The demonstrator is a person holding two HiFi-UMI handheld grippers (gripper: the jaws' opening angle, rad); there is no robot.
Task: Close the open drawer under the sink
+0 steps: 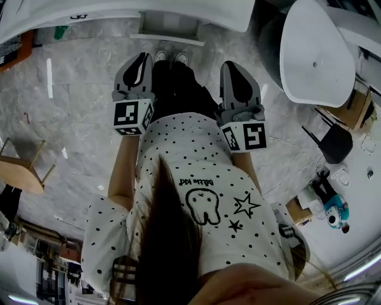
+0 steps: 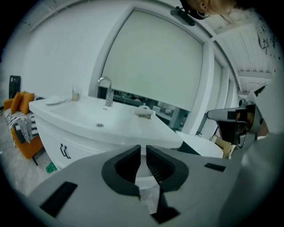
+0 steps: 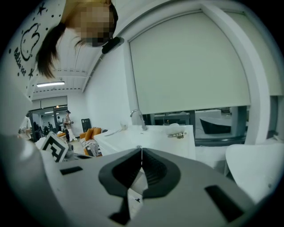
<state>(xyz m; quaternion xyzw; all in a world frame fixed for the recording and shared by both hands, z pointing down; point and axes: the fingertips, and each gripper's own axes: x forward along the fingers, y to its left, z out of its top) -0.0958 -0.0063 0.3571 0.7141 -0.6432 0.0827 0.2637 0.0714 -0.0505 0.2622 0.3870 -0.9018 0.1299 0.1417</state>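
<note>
One white drawer (image 1: 169, 27) out under the sink (image 1: 226, 18); left gripper (image 2: 143, 149) barely apart, right gripper (image 3: 141, 150) together.

Only readable print is on the white dotted shirt (image 1: 178, 140): script lettering (image 1: 196, 180), upside down in head view, looks like "little kid". It sits just above a tooth drawing (image 1: 203, 207), with stars (image 1: 245, 205) beside it. Left marker cube (image 1: 132, 117) and right marker cube (image 1: 245, 137), flanking the shirt, carry square codes, no letters.
</note>
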